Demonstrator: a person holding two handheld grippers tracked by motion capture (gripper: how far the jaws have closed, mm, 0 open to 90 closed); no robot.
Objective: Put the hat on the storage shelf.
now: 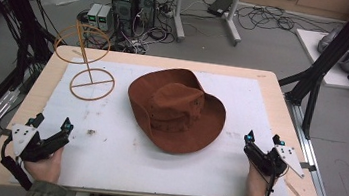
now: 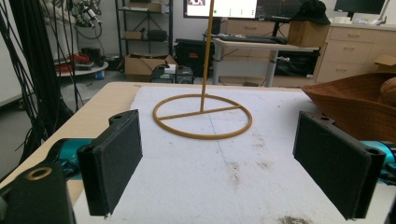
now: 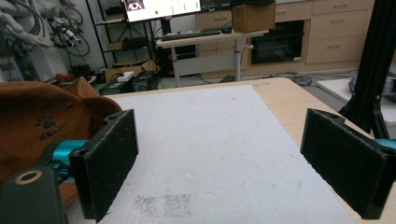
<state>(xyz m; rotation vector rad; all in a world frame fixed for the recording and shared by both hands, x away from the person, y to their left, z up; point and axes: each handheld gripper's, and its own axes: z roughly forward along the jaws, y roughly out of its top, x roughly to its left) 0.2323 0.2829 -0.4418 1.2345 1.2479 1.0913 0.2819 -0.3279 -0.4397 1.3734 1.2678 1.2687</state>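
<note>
1. Two grippers rest near the table's front edge, each in a hand: the left gripper (image 1: 52, 123) at the front left corner, the right gripper (image 1: 263, 137) at the front right.
2. Both pairs of jaws stand wide apart with nothing between them; bare white mat (image 1: 120, 157) shows between them in each gripper view.
3. Nearest the right gripper lies a brown brimmed hat (image 1: 176, 109), crown up, in the middle of the mat and apart from both grippers; in the right gripper view it (image 3: 42, 121) sits just beyond the left-hand jaw.
4. Farther off, a tan wire hat stand (image 1: 92, 84) stands upright at the mat's far left corner, well clear of the hat.
</note>
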